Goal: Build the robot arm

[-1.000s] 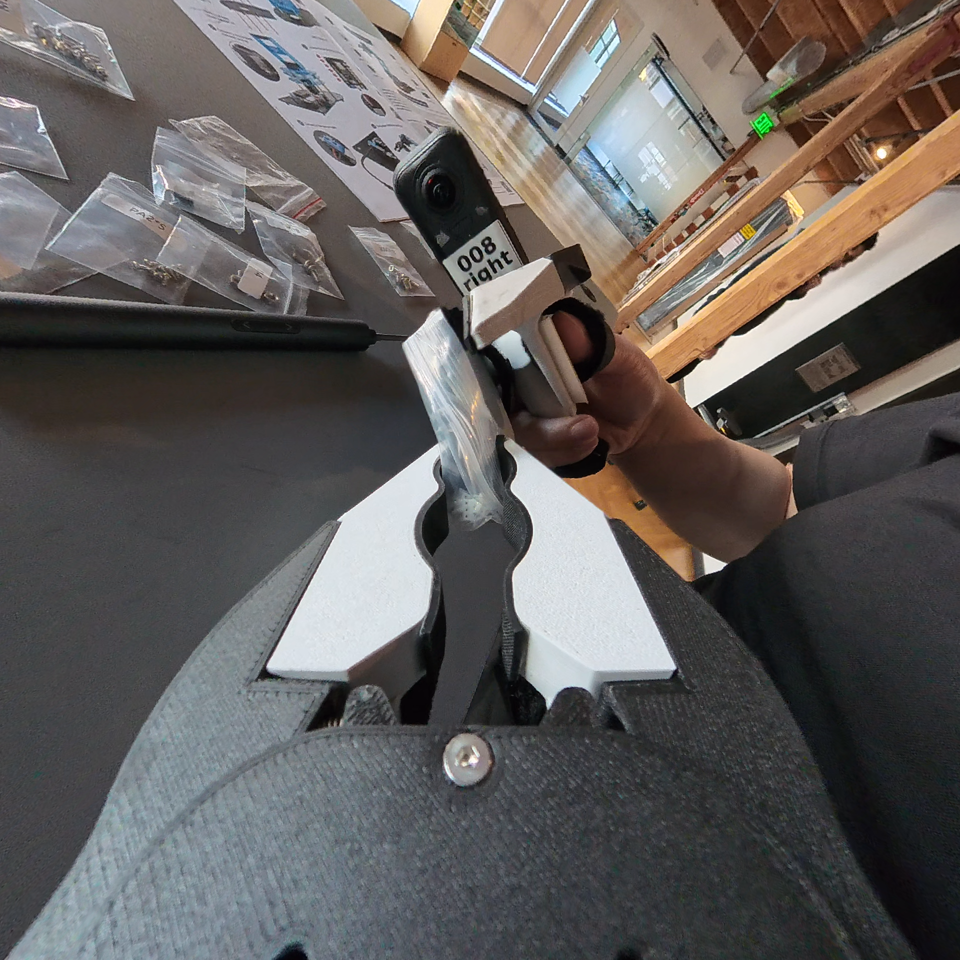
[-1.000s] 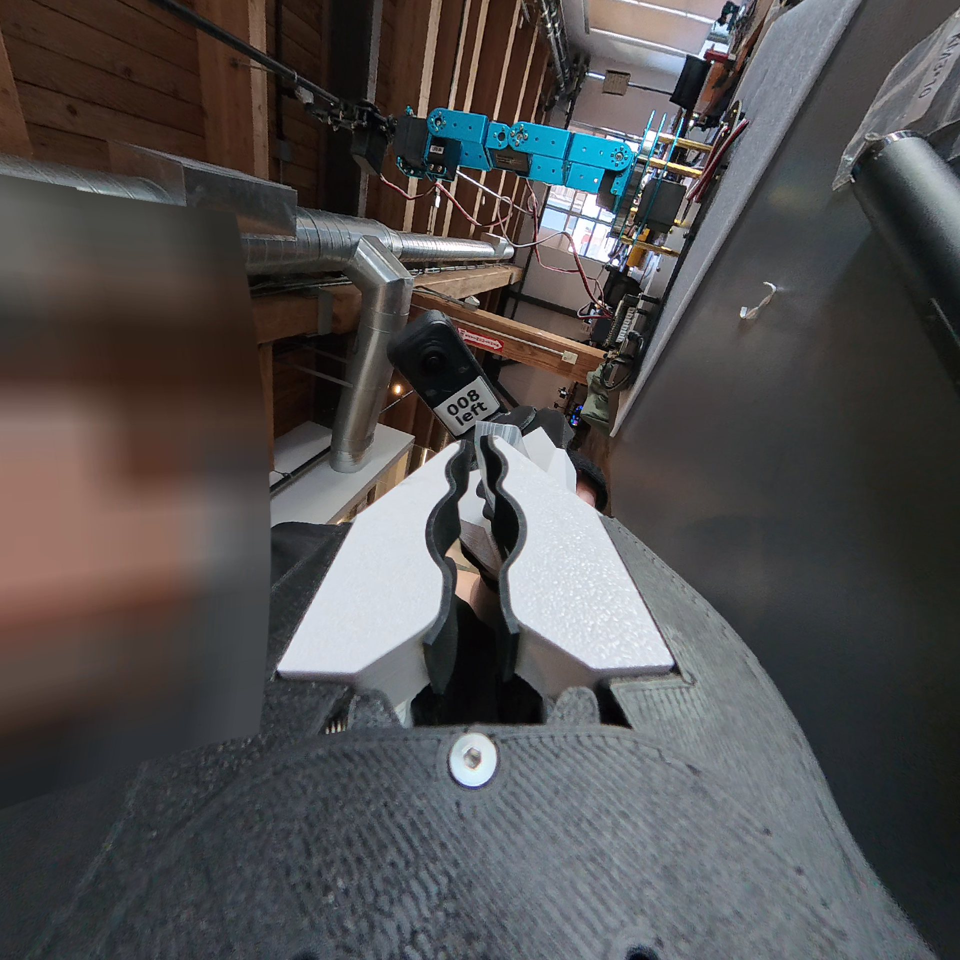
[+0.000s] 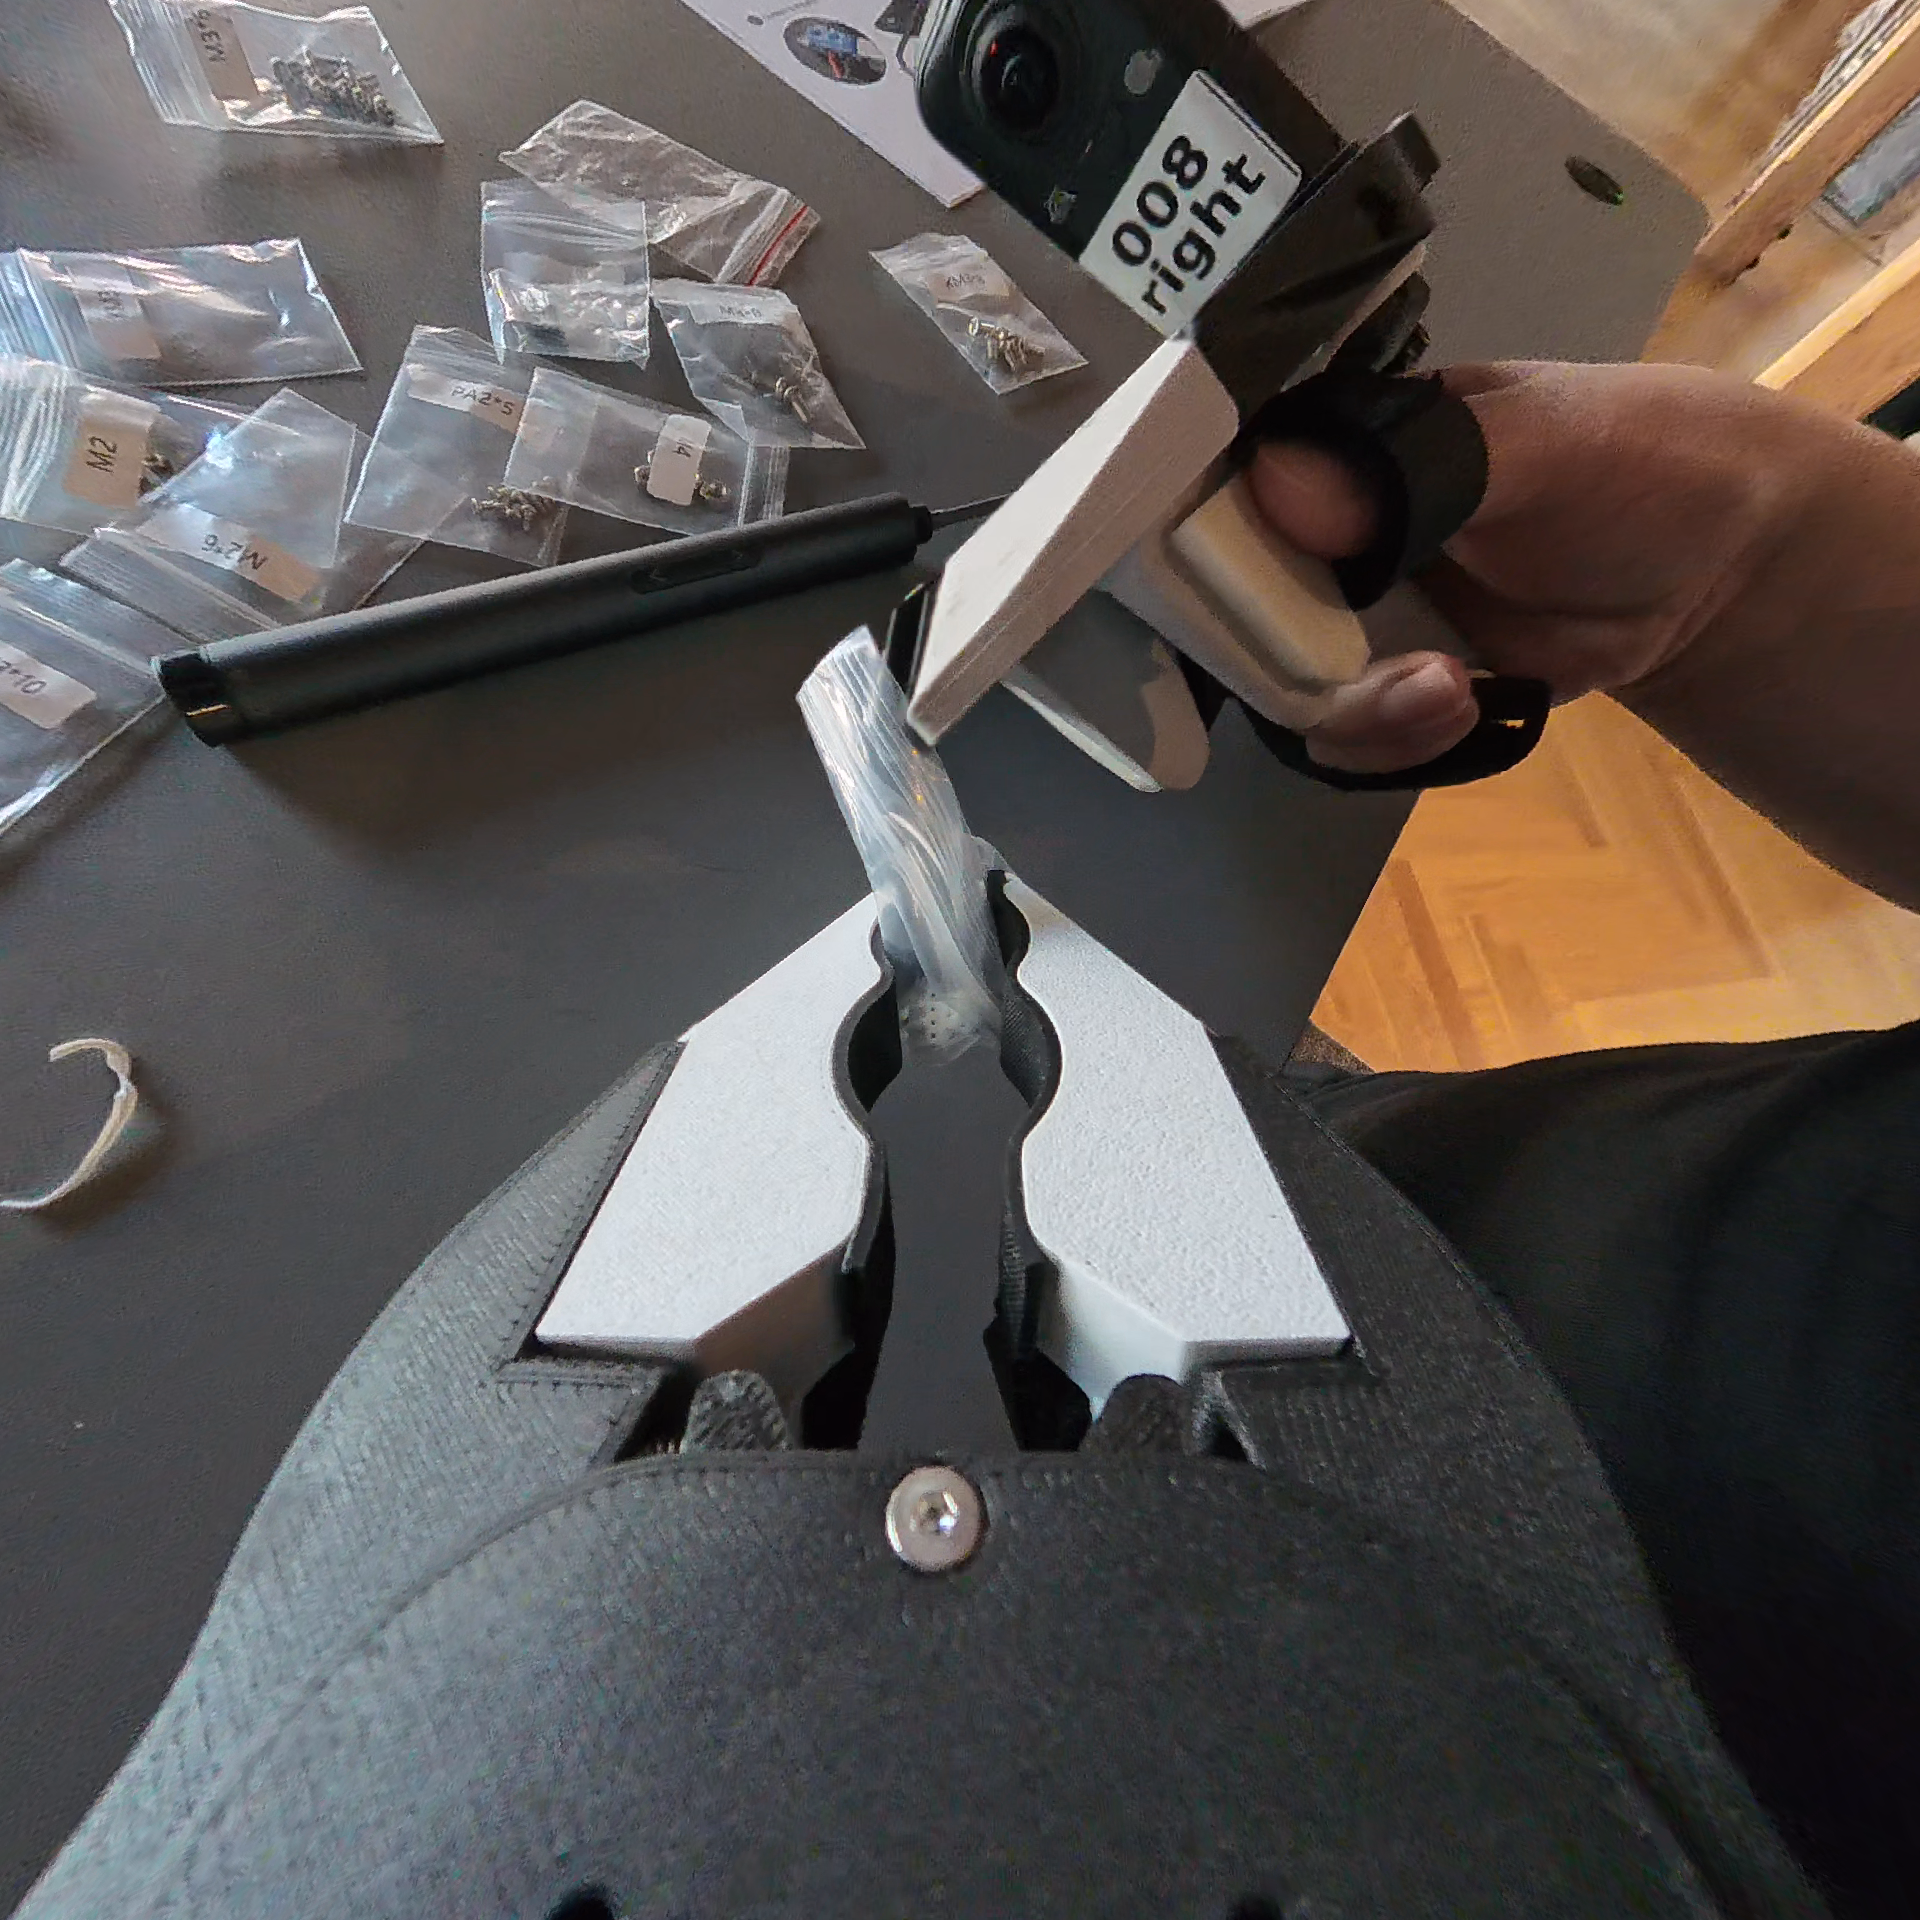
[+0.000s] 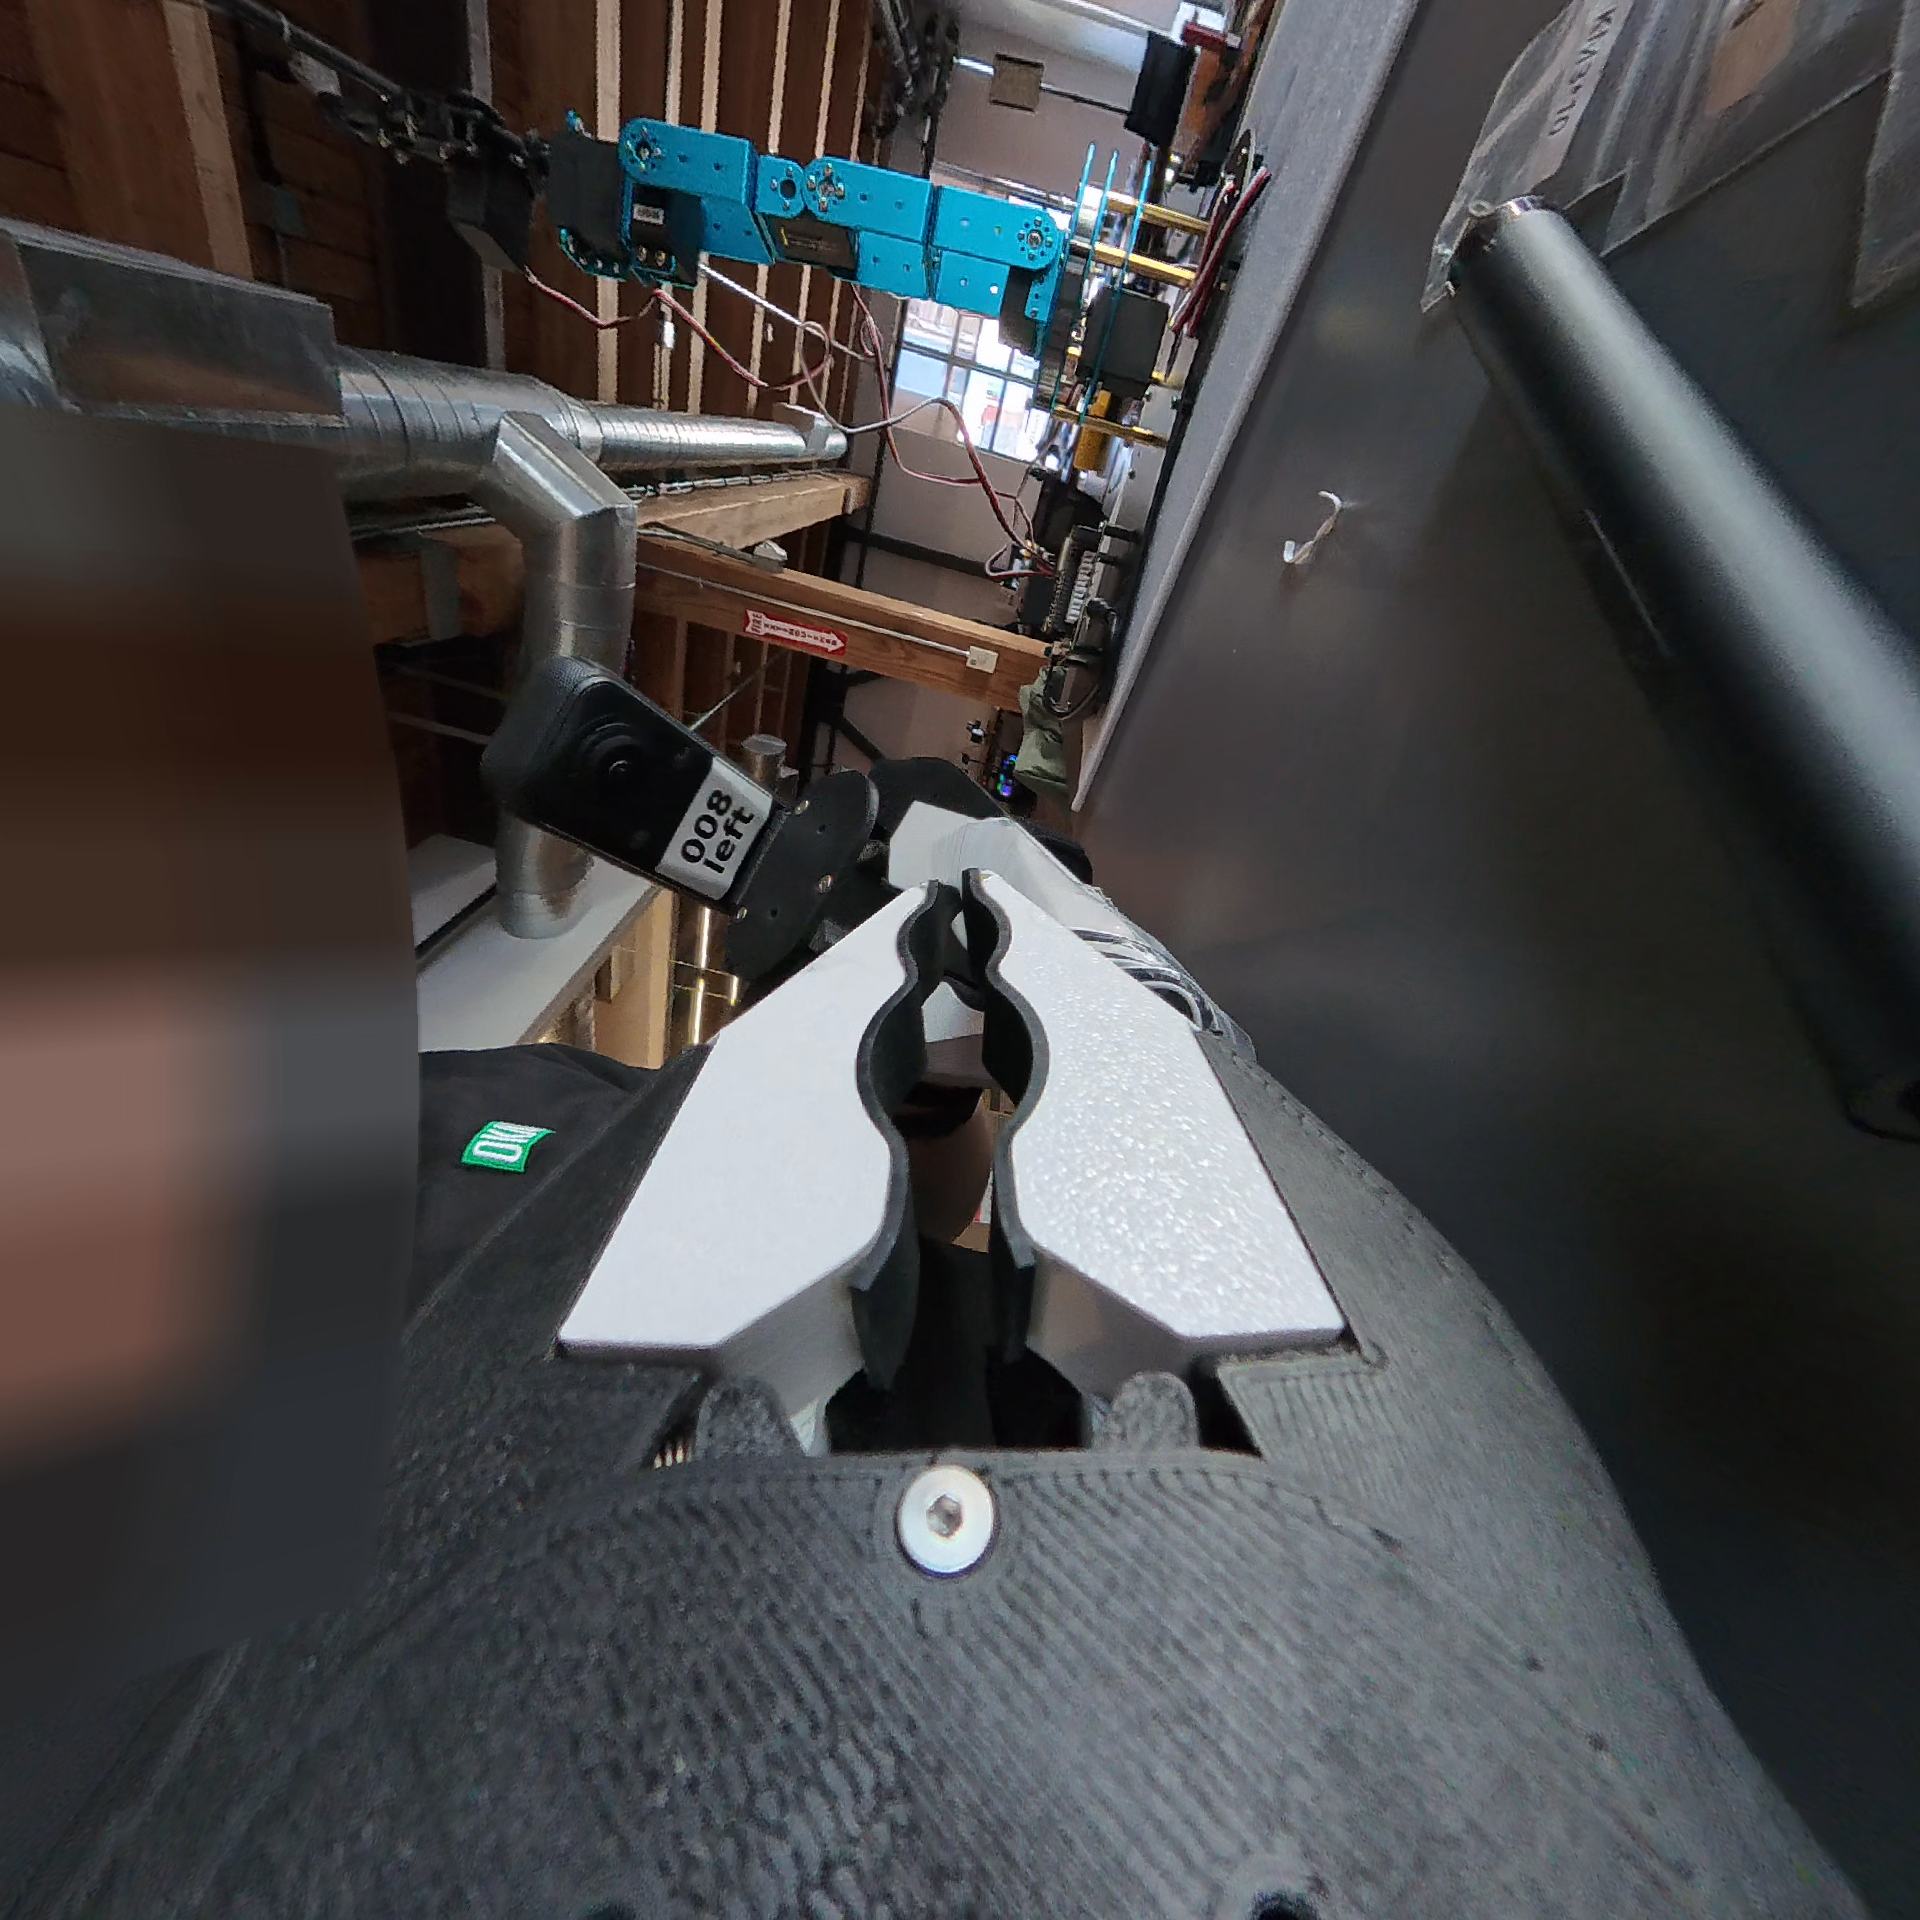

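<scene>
Dark grey table (image 3: 312,935) fills most of the left wrist view. All places below are given relative to the black pen-shaped tool (image 3: 540,634) lying on it.

Beyond the tool: a scatter of small clear zip bags (image 3: 561,416) with screws inside, some overlapping, most bearing paper labels. Past those, a printed sheet (image 3: 831,73) at the far table edge.

Right of the tool's tip: right gripper (image 3: 914,675), held in a person's hand (image 3: 1558,582), camera on top. Its jaws are nearly together, pinching the upper end of a small clear plastic bag (image 3: 904,821). In the right wrist view the tips (image 4: 951,899) show only a thin slit; the bag itself is barely visible there.

Nearer than the tool, right of its middle: left gripper (image 3: 940,935). Jaws are pressed onto the lower end of the same bag, with a small white part (image 3: 940,1023) sitting inside it just behind the tips. The bag spans between the two grippers, above the table.

Near side of the tool's butt end: a curled white strip (image 3: 94,1122) lying alone on the table.
</scene>
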Tool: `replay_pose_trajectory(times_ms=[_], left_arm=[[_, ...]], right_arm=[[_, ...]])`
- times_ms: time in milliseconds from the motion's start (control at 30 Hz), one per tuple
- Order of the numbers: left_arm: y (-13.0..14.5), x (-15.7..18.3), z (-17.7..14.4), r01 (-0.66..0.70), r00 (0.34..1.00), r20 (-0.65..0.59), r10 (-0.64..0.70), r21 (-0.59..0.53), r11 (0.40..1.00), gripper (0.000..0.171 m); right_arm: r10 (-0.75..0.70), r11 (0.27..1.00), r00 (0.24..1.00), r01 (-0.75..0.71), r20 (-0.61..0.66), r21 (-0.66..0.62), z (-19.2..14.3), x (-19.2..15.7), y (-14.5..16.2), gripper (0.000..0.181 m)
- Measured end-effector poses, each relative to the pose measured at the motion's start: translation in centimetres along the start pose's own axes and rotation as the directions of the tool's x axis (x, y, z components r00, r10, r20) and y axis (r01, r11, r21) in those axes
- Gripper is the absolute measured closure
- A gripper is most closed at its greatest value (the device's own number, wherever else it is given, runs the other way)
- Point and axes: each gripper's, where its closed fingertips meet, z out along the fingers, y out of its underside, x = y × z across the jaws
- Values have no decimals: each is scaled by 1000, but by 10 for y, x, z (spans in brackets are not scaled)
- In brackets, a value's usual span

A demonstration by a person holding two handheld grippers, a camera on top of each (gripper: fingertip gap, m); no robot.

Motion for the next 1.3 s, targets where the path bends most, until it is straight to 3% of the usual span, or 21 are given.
replay_pose_trajectory(times_ms=[233,400,733,1133,1300], left_arm=[[-6,10,0,52,996,-73,-49,42,998,161],[-18,20,-4,160,973,-186,-140,101,982,161],[-22,25,-7,194,961,-224,-162,129,972,161],[-18,23,-7,182,967,-200,-155,124,975,161],[-8,15,-5,86,991,-105,-78,75,993,161]], right_arm=[[46,998,995,-48,90,28,-3,-7,-1,180],[71,995,986,-81,148,57,-5,-14,-5,178],[93,990,977,-112,193,90,-8,-17,-10,177],[9,999,995,-15,101,52,-2,-14,-2,179],[-12,1000,999,12,49,-4,1,-9,8,180]])
